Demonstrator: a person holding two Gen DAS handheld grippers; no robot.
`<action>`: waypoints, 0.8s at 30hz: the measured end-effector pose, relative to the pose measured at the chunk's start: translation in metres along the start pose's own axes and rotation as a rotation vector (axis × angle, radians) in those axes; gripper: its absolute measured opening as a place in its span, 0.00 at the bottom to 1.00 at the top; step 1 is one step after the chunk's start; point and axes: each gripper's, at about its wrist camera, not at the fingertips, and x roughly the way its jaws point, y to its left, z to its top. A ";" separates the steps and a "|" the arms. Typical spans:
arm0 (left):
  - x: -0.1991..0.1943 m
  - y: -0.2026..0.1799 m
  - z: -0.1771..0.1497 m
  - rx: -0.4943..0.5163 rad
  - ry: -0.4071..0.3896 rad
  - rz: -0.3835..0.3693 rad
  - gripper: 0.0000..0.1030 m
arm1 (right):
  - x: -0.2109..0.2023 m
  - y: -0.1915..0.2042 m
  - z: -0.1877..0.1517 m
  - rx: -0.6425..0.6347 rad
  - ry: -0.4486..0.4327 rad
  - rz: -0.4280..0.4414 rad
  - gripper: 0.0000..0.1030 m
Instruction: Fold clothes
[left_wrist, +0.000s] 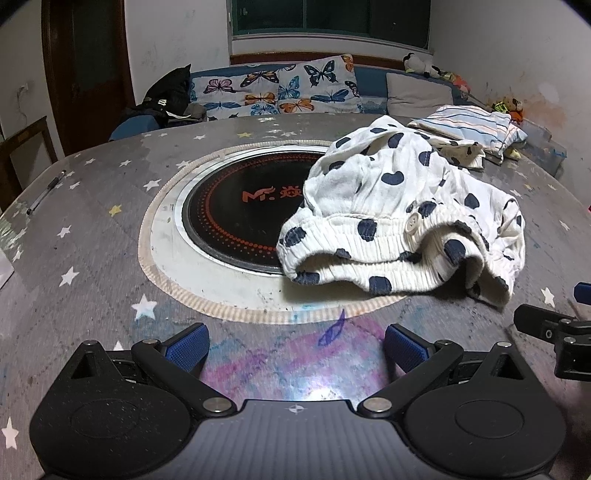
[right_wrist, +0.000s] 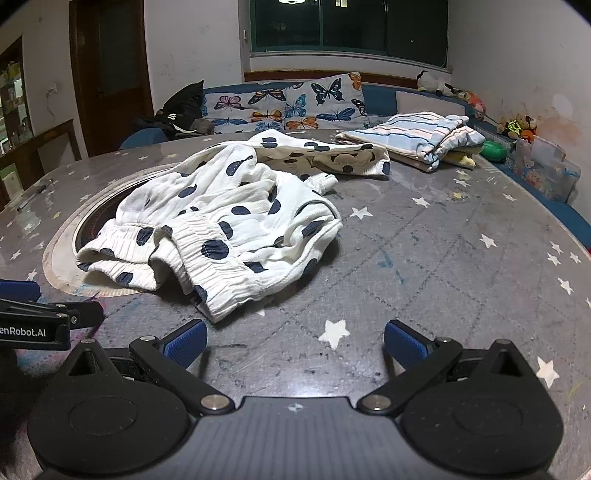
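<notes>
Blue ribbed pads tip the black left gripper (left_wrist: 297, 350), whose jaws stand wide apart with nothing between them, hovering over a pink and blue scribbled patch of the grey star-printed table (left_wrist: 92, 236). Just ahead of it lies a round black induction cooktop with orange markings (left_wrist: 236, 218), set in a pale ring in the table. Draped partly over the cooktop's right side is a crumpled white garment with dark blue spots (left_wrist: 402, 218), its ribbed elastic waistband and a white button facing the left wrist camera.

Similarly released, the black right gripper (right_wrist: 295, 349) with blue pads holds nothing and hangs over bare table, a white star between its fingers. The same spotted garment (right_wrist: 229, 221) lies just beyond its left finger, bunched and unfolded, one leg stretched away toward the far side. Behind that leg, near the table's far right edge, sits a folded stack of pale blue and pink striped cloth (right_wrist: 417, 138). Each gripper shows at the edge of the other's view, side by side and near each other. Beyond the table runs a blue bench with butterfly-print cushions (right_wrist: 291, 103), and a thin pen (left_wrist: 46, 192) lies at the table's left edge.
</notes>
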 end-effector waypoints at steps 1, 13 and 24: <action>-0.001 -0.001 0.000 0.000 0.002 -0.001 1.00 | -0.001 0.000 0.000 0.000 -0.001 0.001 1.00; -0.009 -0.003 -0.003 0.002 -0.005 -0.002 1.00 | -0.007 0.004 -0.002 -0.006 -0.010 0.007 1.00; -0.015 -0.006 -0.003 0.008 -0.011 0.003 1.00 | -0.012 0.007 -0.003 -0.008 -0.019 0.013 1.00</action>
